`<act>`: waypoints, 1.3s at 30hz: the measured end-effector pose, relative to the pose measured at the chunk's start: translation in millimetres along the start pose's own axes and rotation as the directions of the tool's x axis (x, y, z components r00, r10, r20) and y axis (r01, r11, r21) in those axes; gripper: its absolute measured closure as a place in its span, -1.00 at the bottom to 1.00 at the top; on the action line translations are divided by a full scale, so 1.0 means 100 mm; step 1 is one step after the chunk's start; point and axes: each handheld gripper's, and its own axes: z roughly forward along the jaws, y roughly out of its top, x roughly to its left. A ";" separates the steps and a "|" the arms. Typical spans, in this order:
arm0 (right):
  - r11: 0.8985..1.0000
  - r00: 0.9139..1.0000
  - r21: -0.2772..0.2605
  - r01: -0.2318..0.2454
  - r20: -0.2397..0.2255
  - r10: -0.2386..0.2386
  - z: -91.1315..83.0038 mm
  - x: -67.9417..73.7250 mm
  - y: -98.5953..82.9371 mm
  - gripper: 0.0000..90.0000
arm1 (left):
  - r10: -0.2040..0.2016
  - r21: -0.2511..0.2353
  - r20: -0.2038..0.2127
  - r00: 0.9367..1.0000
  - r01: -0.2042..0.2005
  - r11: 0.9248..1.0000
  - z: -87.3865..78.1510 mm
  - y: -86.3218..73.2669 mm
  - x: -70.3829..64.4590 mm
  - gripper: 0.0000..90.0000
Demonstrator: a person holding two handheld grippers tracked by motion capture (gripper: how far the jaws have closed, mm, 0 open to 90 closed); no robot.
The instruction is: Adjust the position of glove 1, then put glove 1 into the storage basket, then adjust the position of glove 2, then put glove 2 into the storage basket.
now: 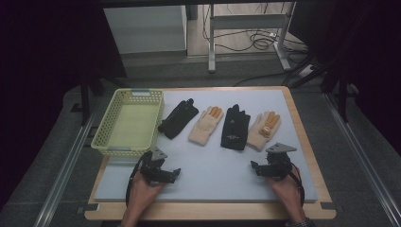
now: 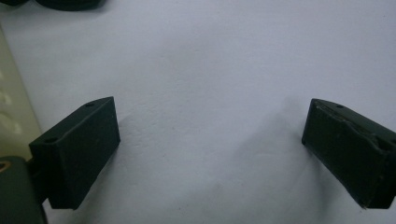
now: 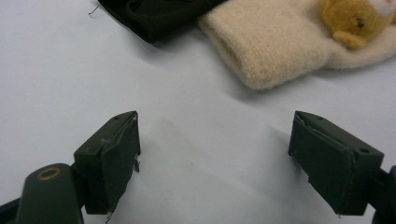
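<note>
Four gloves lie in a row on the grey mat (image 1: 213, 165) — black glove (image 1: 178, 118), cream glove (image 1: 206, 125), second black glove (image 1: 235, 126), second cream glove (image 1: 263, 130) — beside a yellow basket (image 1: 107, 143) holding nothing. Left gripper (image 1: 174, 174) and right gripper (image 1: 254, 167) rest near the front edge, jaws spread wide, gripping nothing.

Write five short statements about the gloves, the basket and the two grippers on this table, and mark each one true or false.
1. Four gloves lie in a row on the grey mat. True.
2. The yellow basket holds a glove. False: nothing lies in it.
3. The left gripper is open. True: its jaws stand wide apart over bare mat.
4. The right gripper is shut on the rightmost cream glove. False: it is open and holds nothing.
5. The two black gloves lie side by side. False: the left cream glove lies between the left black glove and the right black glove.
</note>
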 end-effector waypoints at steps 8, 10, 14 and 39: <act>1.000 1.000 0.006 0.008 -0.009 -0.008 0.01 0.00 0.00 -0.71 | 0.003 0.002 0.001 1.000 -0.003 1.000 0.00 0.00 0.00 -0.90; 1.000 1.000 0.007 0.007 -0.009 -0.007 0.00 0.00 0.00 -0.70 | 0.004 0.002 0.001 1.000 -0.004 1.000 0.00 0.00 0.00 -0.90; 1.000 1.000 0.006 0.005 -0.006 -0.005 0.00 0.00 0.00 -0.70 | 0.003 0.001 0.001 1.000 -0.003 1.000 0.00 0.00 0.00 -0.90; 1.000 0.999 -0.007 -0.006 -0.043 0.005 -0.02 0.07 0.12 -0.58 | 0.003 0.000 0.001 1.000 -0.003 1.000 0.00 0.00 0.00 -0.90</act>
